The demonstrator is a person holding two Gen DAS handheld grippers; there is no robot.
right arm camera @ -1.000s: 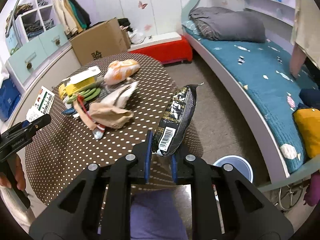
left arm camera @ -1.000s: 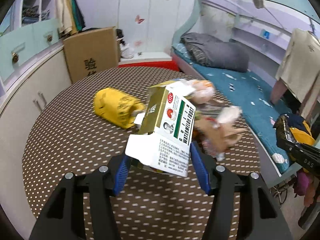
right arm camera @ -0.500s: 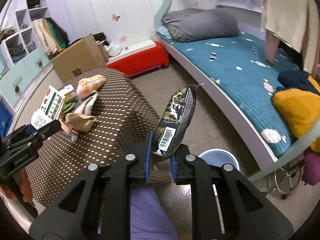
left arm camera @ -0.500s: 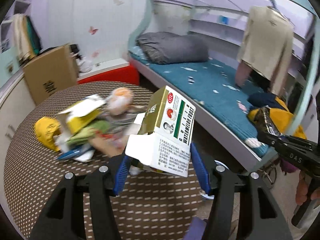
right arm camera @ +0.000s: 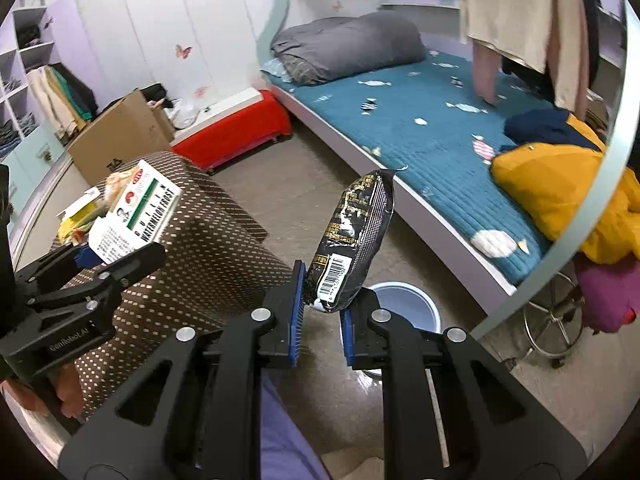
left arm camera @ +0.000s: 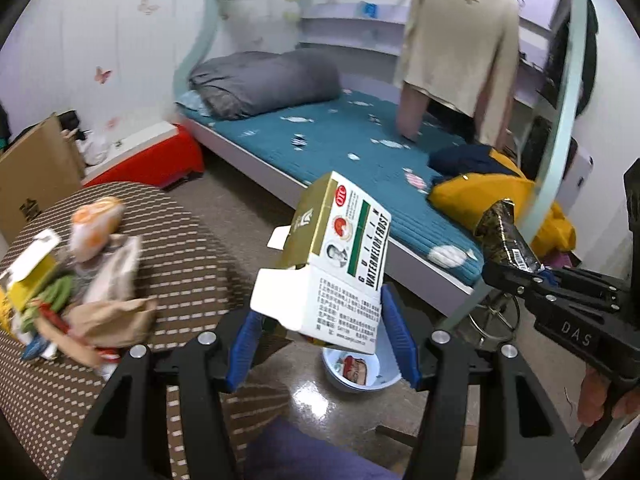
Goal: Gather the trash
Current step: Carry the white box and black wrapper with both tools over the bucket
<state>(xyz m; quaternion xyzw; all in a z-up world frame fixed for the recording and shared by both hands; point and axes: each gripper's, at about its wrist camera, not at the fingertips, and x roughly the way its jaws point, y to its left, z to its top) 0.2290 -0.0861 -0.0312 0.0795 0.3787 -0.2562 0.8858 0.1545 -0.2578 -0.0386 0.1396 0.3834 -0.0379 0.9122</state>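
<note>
Two pieces of trash are in hand and neither is binned yet. The left gripper [left arm camera: 322, 350] has its fingers clamped on the sides of an opened white and gold box [left arm camera: 334, 256], held in the air above the floor just right of the table [left arm camera: 192, 280]. The right gripper [right arm camera: 322, 322] has its fingers pressed together on the bottom edge of a black snack bag [right arm camera: 354, 240], which stands up from them. The small blue bin [right arm camera: 404, 300] sits on the floor just beyond both grippers and already holds at least one wrapper. Both pieces have yet to be dropped in. A pile of trash [left arm camera: 76, 272] remains on the table to the left, including a brown paper bag, a yellow box and an orange wrapper, so several more trips look needed.
</note>
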